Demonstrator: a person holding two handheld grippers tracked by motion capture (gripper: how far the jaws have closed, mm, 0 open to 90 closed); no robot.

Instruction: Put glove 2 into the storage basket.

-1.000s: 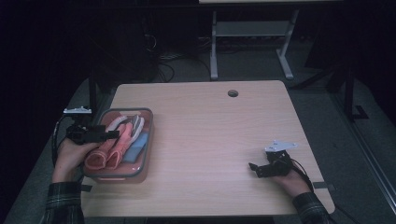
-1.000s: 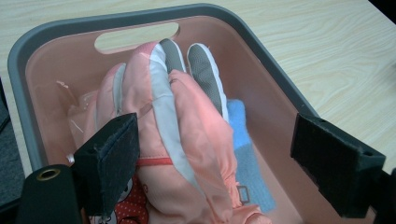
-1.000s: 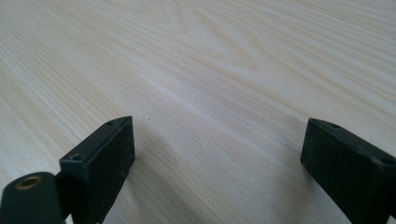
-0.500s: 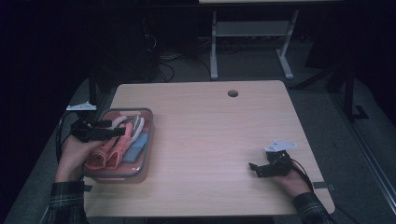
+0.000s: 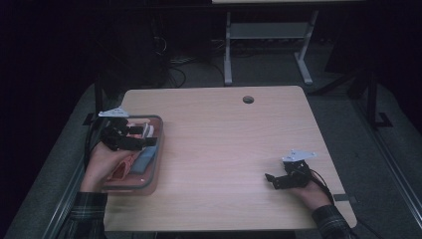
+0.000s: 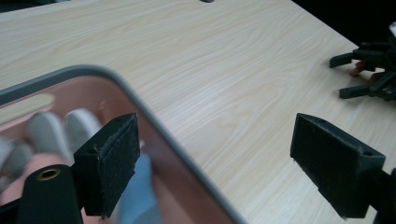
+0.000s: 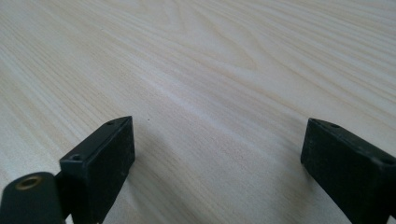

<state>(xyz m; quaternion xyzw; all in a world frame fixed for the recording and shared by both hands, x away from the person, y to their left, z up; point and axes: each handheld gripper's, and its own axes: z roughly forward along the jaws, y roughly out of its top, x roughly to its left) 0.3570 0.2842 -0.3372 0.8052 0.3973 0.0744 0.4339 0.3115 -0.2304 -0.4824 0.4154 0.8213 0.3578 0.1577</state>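
A shallow pinkish container with a grey rim [image 5: 158, 160] stands at the table's left side and holds pink, white and blue soft items [image 5: 142, 160]. My left gripper [image 5: 147, 137] hovers open over its right part, nothing between the jaws. In the left gripper view the left gripper [image 6: 224, 168] straddles the rim [image 6: 140, 109]: one pad [image 6: 109, 170] over the white rolls [image 6: 46, 133] and blue piece, the other over bare wood. My right gripper [image 5: 271, 181] rests open near the front right edge; in the right gripper view the right gripper [image 7: 219, 172] frames bare tabletop.
The wooden table [image 5: 229, 139] has a round cable hole [image 5: 248, 99] near its far edge. Beyond it stand a white metal frame [image 5: 263, 45] and cables on the dark floor. The other gripper [image 6: 373, 70] lies far off in the left gripper view.
My left gripper has shifted a little to the right over the container, toward its right rim. The right gripper has stayed where it was.
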